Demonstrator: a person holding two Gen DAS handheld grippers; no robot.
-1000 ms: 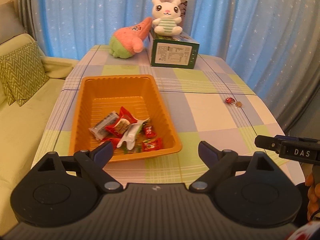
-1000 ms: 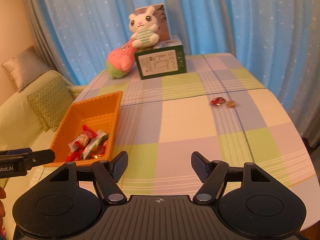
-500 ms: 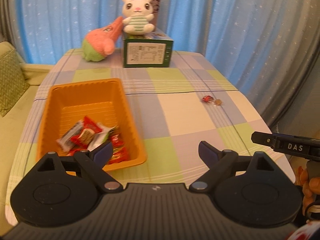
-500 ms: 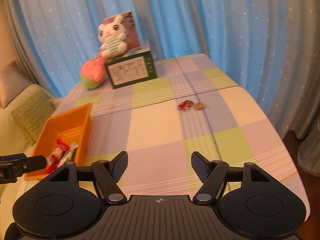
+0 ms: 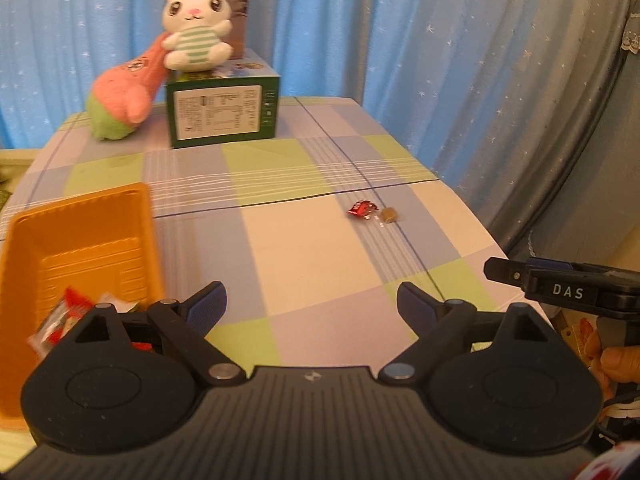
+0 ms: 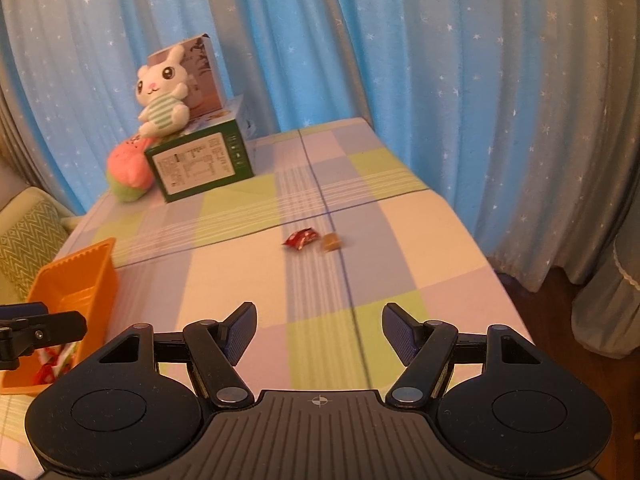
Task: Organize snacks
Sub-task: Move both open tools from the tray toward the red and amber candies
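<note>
Two loose snacks lie on the checked tablecloth (image 6: 400, 240): one red-wrapped candy (image 6: 301, 237) and one small brown candy (image 6: 331, 242), just beside each other and well apart from the orange tray (image 5: 76, 248). Taking the tray as the landmark, both candies lie to its right, beyond the open stretch of cloth. One green box (image 5: 222, 114) stands behind the tray, with one white rabbit plush (image 5: 196, 32) on top and one pink-and-green plush (image 5: 120, 100) leaning against its left side.

Wrapped snacks in the tray (image 5: 60, 318) are partly hidden by the left gripper (image 5: 312, 304); their count cannot be told. The tray is cut off at the frame edge in both views.

The left gripper's fingers are spread apart and hold nothing. The right gripper (image 6: 319, 330) is likewise spread and holds nothing.

Compared with half a second ago, both views have swung right: the tray sits further left, and the candies appear nearer the centre.
</note>
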